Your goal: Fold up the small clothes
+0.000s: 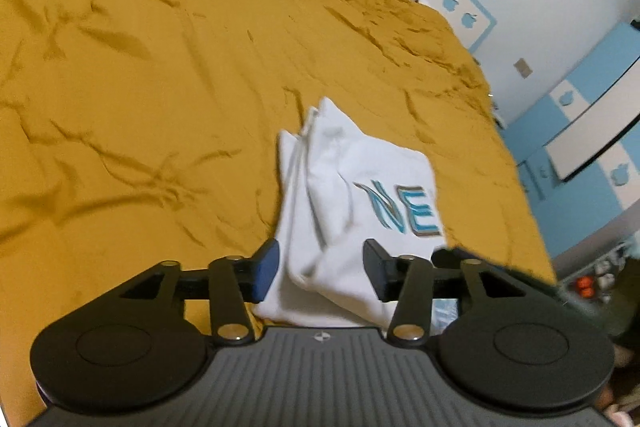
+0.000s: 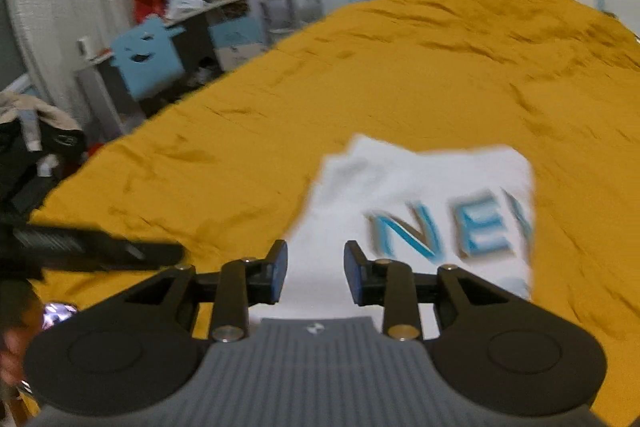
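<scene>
A small white garment (image 1: 352,187) with blue letters lies folded on the mustard-yellow bedspread (image 1: 160,87). My left gripper (image 1: 320,267) is open, its fingers straddling the garment's near edge, not clamped on it. In the right wrist view the same garment (image 2: 420,195) lies flat ahead, blurred. My right gripper (image 2: 316,267) is open and empty just over the garment's near edge. The other gripper's black body (image 2: 92,251) shows at the left of that view.
The bedspread (image 2: 440,67) is wrinkled and wide around the garment. A headboard with blue apple shapes (image 1: 452,3) stands at the far end. Blue-and-white furniture (image 1: 580,131) is to the right of the bed. Cluttered shelves and a desk (image 2: 180,15) stand to the left.
</scene>
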`<state>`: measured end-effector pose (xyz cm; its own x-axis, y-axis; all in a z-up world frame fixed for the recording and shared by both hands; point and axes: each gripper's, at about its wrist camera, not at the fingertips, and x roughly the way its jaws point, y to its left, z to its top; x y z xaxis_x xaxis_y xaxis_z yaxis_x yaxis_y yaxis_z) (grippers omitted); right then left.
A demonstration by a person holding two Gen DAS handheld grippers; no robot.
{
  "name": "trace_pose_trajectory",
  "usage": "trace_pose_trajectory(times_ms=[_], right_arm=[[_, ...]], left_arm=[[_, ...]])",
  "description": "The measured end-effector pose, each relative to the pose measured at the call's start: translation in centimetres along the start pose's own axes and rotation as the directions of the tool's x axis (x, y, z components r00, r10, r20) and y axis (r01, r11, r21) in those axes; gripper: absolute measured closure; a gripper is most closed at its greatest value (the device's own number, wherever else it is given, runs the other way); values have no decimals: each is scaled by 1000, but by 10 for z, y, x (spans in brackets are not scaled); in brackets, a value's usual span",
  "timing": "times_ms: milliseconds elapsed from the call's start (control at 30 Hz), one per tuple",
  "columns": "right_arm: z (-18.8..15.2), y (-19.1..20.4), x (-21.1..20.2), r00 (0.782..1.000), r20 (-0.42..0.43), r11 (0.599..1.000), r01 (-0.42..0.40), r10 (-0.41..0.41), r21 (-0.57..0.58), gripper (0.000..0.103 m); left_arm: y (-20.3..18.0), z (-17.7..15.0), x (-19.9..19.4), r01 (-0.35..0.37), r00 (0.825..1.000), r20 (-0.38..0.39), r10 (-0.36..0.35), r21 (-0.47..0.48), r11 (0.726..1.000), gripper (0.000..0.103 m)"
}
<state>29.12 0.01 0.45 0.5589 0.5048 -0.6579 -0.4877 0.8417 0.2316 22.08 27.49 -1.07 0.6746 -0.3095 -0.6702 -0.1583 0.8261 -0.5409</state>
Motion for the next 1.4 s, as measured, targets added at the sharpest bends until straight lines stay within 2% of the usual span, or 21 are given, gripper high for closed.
trace_pose_trajectory(times_ms=[133, 233, 367, 533, 633, 667, 700, 767, 900, 933, 967, 1000, 1033, 1067, 1133, 1167, 1200, 1233, 1267, 1333, 1400], right_arm=[[-28, -35, -12, 995, -44, 995, 87, -85, 57, 69], [-45, -55, -20, 986, -71, 985, 154, -149, 72, 68], [-61, -74, -29, 977, -86, 976, 203, -197, 72, 64], [-68, -80, -32, 974, -96, 975, 211, -205, 67, 62], [-71, -78, -31, 974, -102, 976, 210, -204, 51, 62], [-72, -76, -30, 972, -106, 976, 214, -208, 46, 62], [-73, -76, -28, 971, -111, 975, 218, -212, 44, 62], [-76, -76, -27, 969, -121, 975, 220, -213, 42, 62], [-82, -71, -24, 968, -131, 975, 221, -216, 23, 60], [-82, -69, -23, 968, -133, 976, 218, -214, 15, 55], [-83, -66, -21, 968, -136, 977, 211, -209, 2, 43], [-83, -62, -18, 970, -136, 979, 202, -203, -17, 38], [-83, -56, -14, 971, -134, 980, 195, -199, -43, 38], [-83, -51, -11, 969, -124, 976, 205, -213, -72, 39], [-82, -45, -3, 953, -109, 957, 269, -281, -108, 48], [-81, -45, 1, 942, -114, 947, 303, -315, -109, 65], [-82, -49, 3, 933, -124, 940, 329, -339, -94, 77], [-83, -54, 3, 932, -132, 941, 330, -337, -71, 78], [-86, -60, 2, 934, -141, 945, 324, -327, -43, 91], [-94, -69, -2, 942, -152, 953, 302, -299, -5, 101], [-101, -74, -8, 949, -153, 958, 284, -276, 33, 103]], left_arm=[[2, -10, 10, 67, 997, -35, -69, -59, 996, 43], [6, -18, 22, 116, 991, -47, -123, -126, 985, 36], [9, -25, 42, 135, 988, -43, -147, -212, 968, 33], [22, -30, 81, 86, 990, -83, -114, -285, 955, 33], [36, -30, 95, 129, 985, -60, -163, -377, 917, 38], [37, -28, 97, 141, 983, -53, -174, -381, 914, 47], [35, -26, 98, 141, 984, -49, -170, -363, 921, 64], [25, -20, 96, 139, 987, -36, -156, -288, 947, 86], [-16, -12, 65, 138, 990, 42, -135, -88, 986, 89], [-26, -11, 57, 139, 989, 58, -135, -56, 989, 90], [-35, -10, 49, 146, 987, 74, -144, -28, 989, 90], [-41, -10, 42, 154, 984, 88, -153, -4, 988, 90], [-46, -9, 37, 153, 983, 98, -154, 14, 988, 90], [-49, -9, 34, 140, 984, 103, -142, 29, 990, 90], [-46, -9, 33, 86, 990, 104, -91, 47, 995, 90], [-38, -9, 36, 64, 994, 89, -66, 34, 997, 90], [-29, -11, 42, 51, 997, 63, -52, 17, 999, 90], [-19, -13, 49, 28, 999, 35, -28, 1, 1000, 90], [-8, -16, 58, 0, 1000, 1, 0, -15, 1000, 90], [12, -27, 76, -29, 998, -62, 26, -51, 998, 90], [23, -37, 86, -47, 995, -87, 40, -74, 996, 89]])
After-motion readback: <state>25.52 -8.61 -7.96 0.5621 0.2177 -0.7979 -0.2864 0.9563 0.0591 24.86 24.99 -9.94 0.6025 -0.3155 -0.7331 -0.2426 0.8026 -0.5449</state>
